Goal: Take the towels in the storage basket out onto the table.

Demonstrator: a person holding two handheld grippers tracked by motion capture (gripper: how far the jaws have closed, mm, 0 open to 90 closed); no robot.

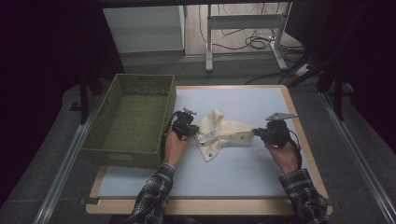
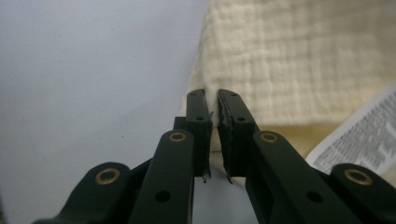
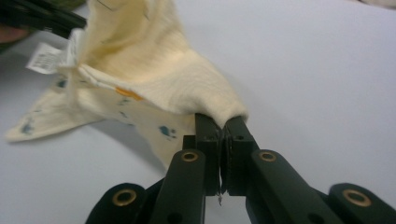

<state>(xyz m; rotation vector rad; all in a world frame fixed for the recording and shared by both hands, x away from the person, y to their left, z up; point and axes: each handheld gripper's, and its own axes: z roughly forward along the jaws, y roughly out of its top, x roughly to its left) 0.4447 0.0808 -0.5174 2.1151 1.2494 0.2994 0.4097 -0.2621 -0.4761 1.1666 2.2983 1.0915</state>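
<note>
Cream garment [image 1: 218, 133] lies mid-table, nearer the left edge's green basket [image 1: 133, 116]. We see the left gripper [image 1: 190, 127] clamped on its left hem and the right gripper [image 1: 258, 133] clamped on its right corner, cloth stretched between them. White label [image 1: 208, 136] rests on the fabric beside the left gripper.

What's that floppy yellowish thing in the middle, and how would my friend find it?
Look at the pale blue table mat, just right of the big green basket. Stretched between the left gripper and the right gripper lies a cream cloth. It is the one soft, crinkly thing, with a white printed tag.
</note>
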